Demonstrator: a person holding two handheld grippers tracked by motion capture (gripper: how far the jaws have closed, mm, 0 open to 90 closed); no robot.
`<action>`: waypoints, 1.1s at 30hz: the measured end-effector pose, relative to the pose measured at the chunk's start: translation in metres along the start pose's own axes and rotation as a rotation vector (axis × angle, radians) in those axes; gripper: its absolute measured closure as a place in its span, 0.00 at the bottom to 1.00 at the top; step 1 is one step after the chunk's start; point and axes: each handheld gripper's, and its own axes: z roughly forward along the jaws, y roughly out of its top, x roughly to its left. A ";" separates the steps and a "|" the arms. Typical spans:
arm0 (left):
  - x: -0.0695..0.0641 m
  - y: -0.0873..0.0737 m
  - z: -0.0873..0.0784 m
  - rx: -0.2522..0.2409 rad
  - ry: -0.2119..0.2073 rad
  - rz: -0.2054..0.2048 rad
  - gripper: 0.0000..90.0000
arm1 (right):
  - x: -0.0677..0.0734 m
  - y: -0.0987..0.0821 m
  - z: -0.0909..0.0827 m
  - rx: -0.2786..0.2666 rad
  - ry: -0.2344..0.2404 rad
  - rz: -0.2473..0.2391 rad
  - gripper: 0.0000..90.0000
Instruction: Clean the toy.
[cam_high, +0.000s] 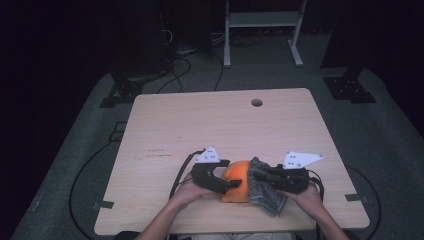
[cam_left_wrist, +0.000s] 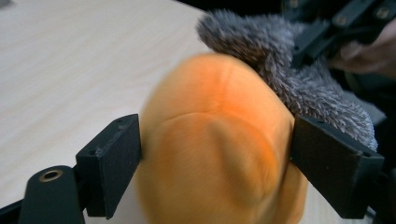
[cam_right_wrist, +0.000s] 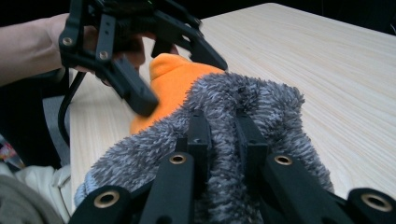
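An orange plush piece (cam_high: 237, 175) lies near the table's front edge, joined to a grey fuzzy fabric (cam_high: 266, 194) on its right. My left gripper (cam_high: 231, 184) comes in from the left; in the left gripper view (cam_left_wrist: 215, 154) its jaws stand wide on either side of the orange plush (cam_left_wrist: 210, 121), which bulges between them. My right gripper (cam_high: 259, 176) is shut on the grey fabric (cam_right_wrist: 266, 102), its jaws (cam_right_wrist: 224, 126) sunk into the pile. The right gripper view shows the left gripper (cam_right_wrist: 180, 81) straddling the orange plush (cam_right_wrist: 170, 70).
The pale wooden table (cam_high: 200, 120) has a round hole (cam_high: 257, 102) near its far edge. Both hands work close to the front edge. Behind the table stand a white frame (cam_high: 260, 20) and black stand feet (cam_high: 350, 87), with cables on the floor.
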 end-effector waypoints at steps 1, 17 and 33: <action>-0.004 0.000 0.000 0.002 0.021 0.035 0.26 | 0.003 0.001 0.000 0.004 -0.002 -0.012 0.87; -0.002 0.000 -0.007 -0.112 0.081 0.106 0.19 | 0.010 0.006 0.018 -0.011 -0.013 -0.033 0.88; -0.007 -0.014 -0.012 -0.085 0.022 0.225 0.48 | -0.005 -0.002 -0.006 -0.028 -0.033 0.011 0.88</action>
